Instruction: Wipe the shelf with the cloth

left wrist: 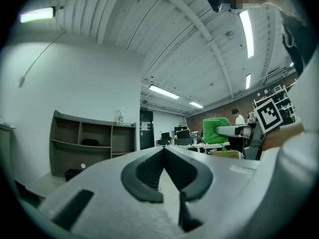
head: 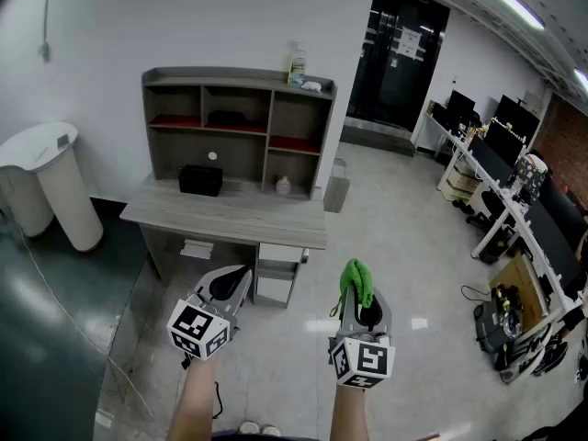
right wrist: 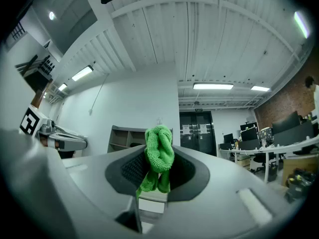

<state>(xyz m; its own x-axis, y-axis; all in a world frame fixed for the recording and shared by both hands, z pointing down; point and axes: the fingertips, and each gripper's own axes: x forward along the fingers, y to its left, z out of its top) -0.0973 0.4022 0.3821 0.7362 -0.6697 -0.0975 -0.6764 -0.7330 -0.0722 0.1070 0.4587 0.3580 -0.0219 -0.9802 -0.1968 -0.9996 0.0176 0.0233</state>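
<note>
Shelf (head: pixel 237 127): grey, on desk (head: pixel 230 217), well ahead of both grippers.
Bin (head: pixel 55 182): white, far left of left gripper (left wrist: pixel 163 149).
Left gripper: jaws together, empty.
Right gripper (right wrist: pixel 158 159): clamped on 1 green cloth (right wrist: pixel 159 148), bunched past tips.
Bottle (head: pixel 297 65): atop shelf, label unreadable.
</note>
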